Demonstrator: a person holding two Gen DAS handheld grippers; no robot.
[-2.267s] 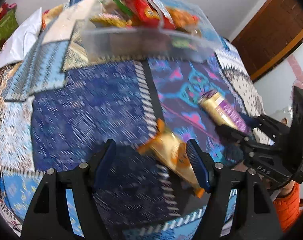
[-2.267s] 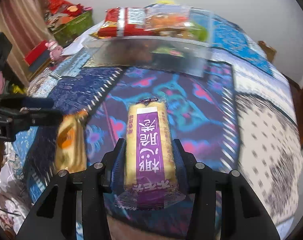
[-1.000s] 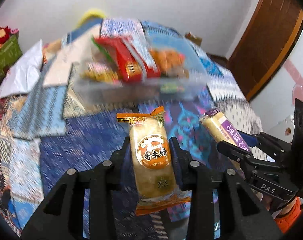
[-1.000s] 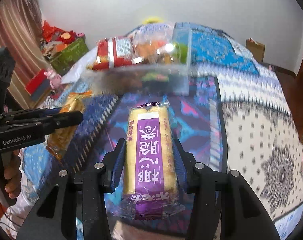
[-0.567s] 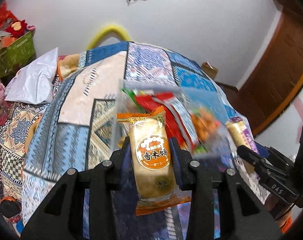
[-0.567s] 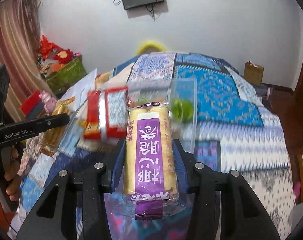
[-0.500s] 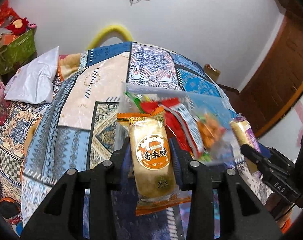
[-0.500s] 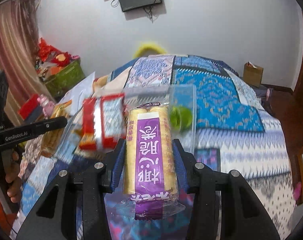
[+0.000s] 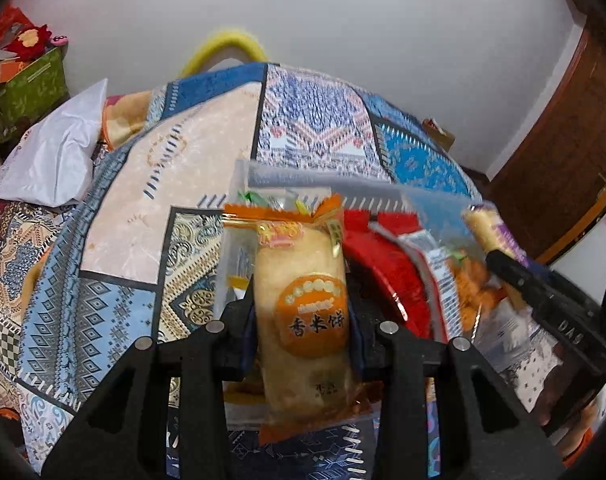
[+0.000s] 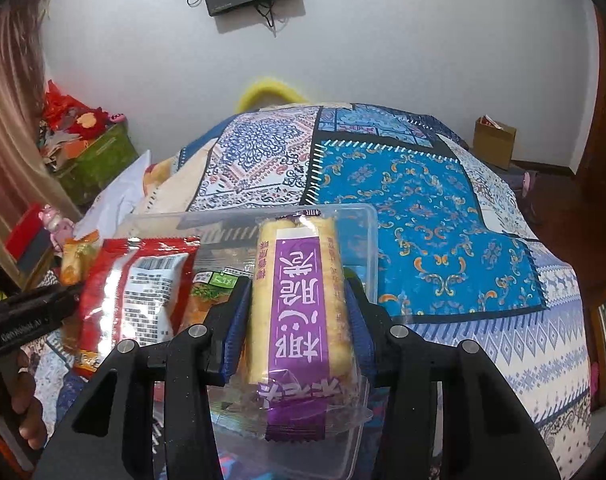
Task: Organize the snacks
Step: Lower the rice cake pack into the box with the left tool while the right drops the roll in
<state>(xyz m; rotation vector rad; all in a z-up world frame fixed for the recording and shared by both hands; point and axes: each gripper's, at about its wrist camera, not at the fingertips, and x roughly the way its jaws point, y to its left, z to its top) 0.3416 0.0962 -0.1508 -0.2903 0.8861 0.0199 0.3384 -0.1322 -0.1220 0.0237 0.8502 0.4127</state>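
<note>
My left gripper [image 9: 301, 312] is shut on an orange rice-cracker packet [image 9: 303, 304] and holds it over the left end of a clear plastic bin [image 9: 287, 178]. My right gripper [image 10: 297, 312] is shut on a purple-labelled wafer packet [image 10: 299, 292] and holds it over the right end of the same bin [image 10: 367, 240]. The bin holds a red snack bag [image 10: 139, 280], a green packet [image 10: 219, 282] and orange snacks [image 9: 475, 292]. The right gripper with its purple packet [image 9: 491, 232] shows at the right of the left wrist view; the left gripper [image 10: 27, 320] shows at the left of the right wrist view.
The bin sits on a bed with a patchwork blue quilt [image 10: 423, 200]. A white pillow [image 9: 59, 152] and green box [image 9: 27, 92] lie to the left. A cardboard box [image 10: 495, 136] and wooden door [image 9: 563, 152] are to the right.
Both grippers lifted their packets off the quilt and carried them forward. They now hang right over the bin, which fills more of both views.
</note>
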